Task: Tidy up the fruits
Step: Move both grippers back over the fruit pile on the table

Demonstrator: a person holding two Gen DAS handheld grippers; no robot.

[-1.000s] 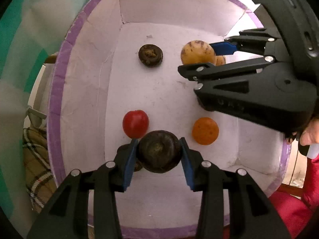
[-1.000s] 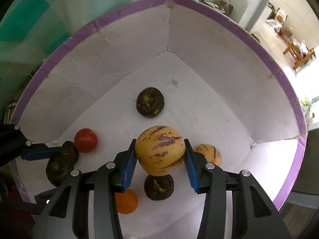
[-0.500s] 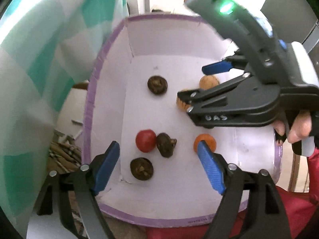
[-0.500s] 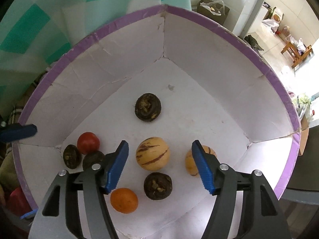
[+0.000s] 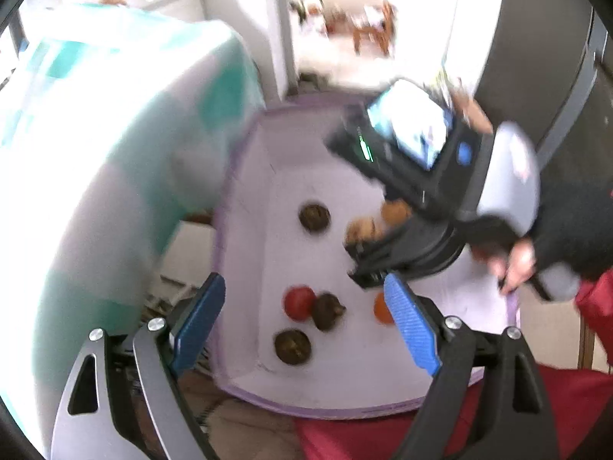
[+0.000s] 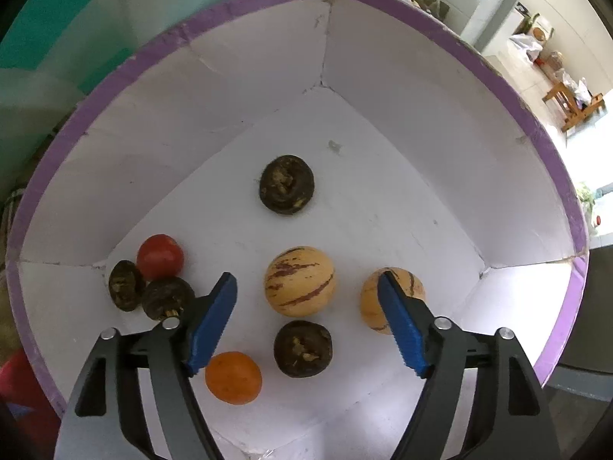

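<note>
A white box with a purple rim [image 6: 517, 92] holds the fruits. In the right wrist view two yellow striped melons [image 6: 300, 280] [image 6: 406, 287], an orange [image 6: 233, 377], a red tomato [image 6: 160, 257] and several dark brown fruits [image 6: 286, 189] [image 6: 302, 348] [image 6: 167, 297] lie on its floor. My right gripper [image 6: 308, 322] is open and empty above the box. My left gripper [image 5: 306, 326] is open and empty, high above the box [image 5: 245, 176]. The left wrist view is blurred and shows the tomato [image 5: 299, 303], the orange [image 5: 381, 308] and the right tool's body [image 5: 429, 168].
A teal and white checked cloth [image 5: 95, 153] lies left of the box. A red cloth [image 5: 383, 437] sits at its near side. A gloved hand [image 5: 555, 230] holds the right tool. A room with wooden furniture [image 6: 571, 96] shows beyond.
Both grippers opened and let go: the left dropped a dark brown fruit beside the tomato, the right dropped a striped melon. Both then rose away from the box floor.
</note>
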